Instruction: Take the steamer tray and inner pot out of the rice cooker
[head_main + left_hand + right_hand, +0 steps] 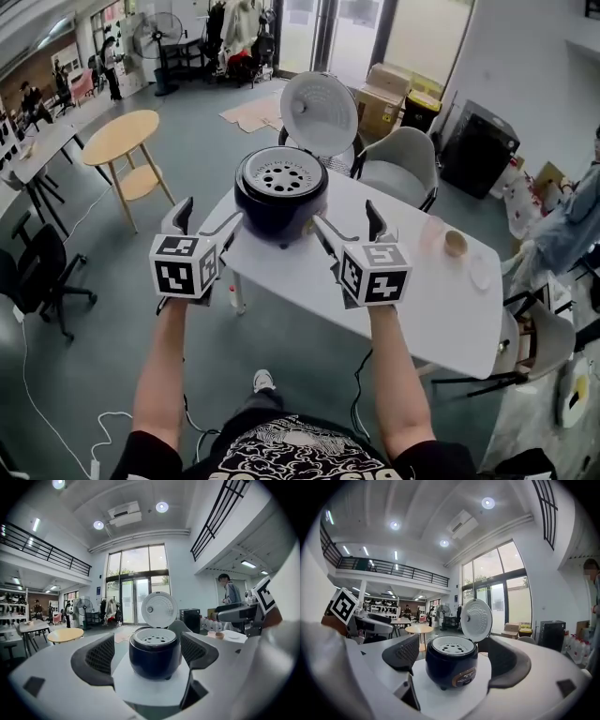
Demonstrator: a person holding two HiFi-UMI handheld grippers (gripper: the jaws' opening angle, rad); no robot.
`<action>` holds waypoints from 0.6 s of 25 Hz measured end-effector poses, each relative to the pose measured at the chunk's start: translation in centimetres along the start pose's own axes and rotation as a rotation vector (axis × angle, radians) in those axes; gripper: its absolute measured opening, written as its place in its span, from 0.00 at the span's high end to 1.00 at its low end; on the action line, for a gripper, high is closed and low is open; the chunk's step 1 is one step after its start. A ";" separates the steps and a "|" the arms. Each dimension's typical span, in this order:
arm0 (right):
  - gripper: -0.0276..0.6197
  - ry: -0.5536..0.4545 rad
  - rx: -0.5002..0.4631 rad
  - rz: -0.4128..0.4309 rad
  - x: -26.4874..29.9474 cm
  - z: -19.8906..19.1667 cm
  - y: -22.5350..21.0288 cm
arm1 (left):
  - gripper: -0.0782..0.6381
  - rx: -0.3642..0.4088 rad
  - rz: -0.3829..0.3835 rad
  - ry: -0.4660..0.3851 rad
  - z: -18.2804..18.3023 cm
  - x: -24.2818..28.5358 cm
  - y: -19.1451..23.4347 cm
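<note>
Two hand-held grippers face an open rice cooker [281, 202] on a white table [441, 309].

I hold the left gripper [210, 214] and the right gripper [345, 217] side by side at the table's near edge. Both have their jaws spread wide and grip nothing. Each gripper's own view frames the cooker beyond its tips, not touching it. The dark blue cooker sits near the table's far left corner with its white lid [320, 112] standing upright behind it. The white, perforated steamer tray [280, 174] rests in the cooker's mouth. A small cup [456, 243] stands well apart to the right.
</note>
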State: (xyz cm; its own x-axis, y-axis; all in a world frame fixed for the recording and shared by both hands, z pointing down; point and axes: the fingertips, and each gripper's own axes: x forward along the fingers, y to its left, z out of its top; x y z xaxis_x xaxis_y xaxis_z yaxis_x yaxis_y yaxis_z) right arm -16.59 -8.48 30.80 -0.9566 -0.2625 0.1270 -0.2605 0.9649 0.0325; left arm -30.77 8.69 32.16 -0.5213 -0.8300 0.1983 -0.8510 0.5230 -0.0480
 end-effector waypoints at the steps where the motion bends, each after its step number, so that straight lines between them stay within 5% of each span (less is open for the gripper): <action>1: 0.25 0.005 -0.001 -0.005 2.3 0.3 0.3 | 0.30 0.000 -0.014 0.002 0.2 1.7 1.5; 7: 0.26 0.025 0.004 -0.026 12.4 1.7 1.4 | 0.30 0.009 -0.080 0.013 1.1 9.5 8.2; 15: 0.26 0.040 0.000 -0.060 16.9 2.9 0.7 | 0.30 0.007 -0.128 0.008 2.6 14.0 10.8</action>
State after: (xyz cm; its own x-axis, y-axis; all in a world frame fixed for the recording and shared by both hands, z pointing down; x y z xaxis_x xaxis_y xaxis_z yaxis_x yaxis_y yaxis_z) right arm -33.28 -12.25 30.08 -0.9332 -0.3196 0.1644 -0.3172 0.9474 0.0415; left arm -47.45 2.20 31.87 -0.4078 -0.8883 0.2115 -0.9110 0.4115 -0.0284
